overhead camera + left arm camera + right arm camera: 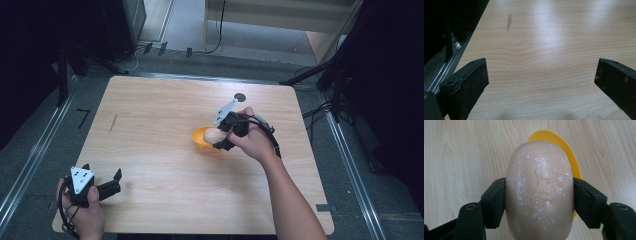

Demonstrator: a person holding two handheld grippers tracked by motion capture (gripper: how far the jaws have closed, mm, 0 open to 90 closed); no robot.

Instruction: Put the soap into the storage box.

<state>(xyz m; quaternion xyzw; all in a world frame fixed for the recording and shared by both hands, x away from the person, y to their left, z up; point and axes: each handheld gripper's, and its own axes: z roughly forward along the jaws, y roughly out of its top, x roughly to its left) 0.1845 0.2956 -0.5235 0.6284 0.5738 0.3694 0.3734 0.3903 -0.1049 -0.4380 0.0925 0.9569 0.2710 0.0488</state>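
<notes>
Right tongs (539, 195): clenched on a pale egg-shaped piece (539, 187), one pad on each flank.
Egg-shaped piece: held directly above the yellow bowl (202, 139), mid-worktop (165, 100).
Left tongs (541, 82): released, jaws wide, bare wood between them; near the worktop's near-left corner.

Egg-shaped object (539, 192): pale beige, smooth, flecked with white specks; clamped on both flanks by the right claw (539, 200), long axis running away from it; positioned directly over the yellow bowl (202, 140); bowl: small, round, upright, resting right of the desk (150, 125) centre.
</notes>
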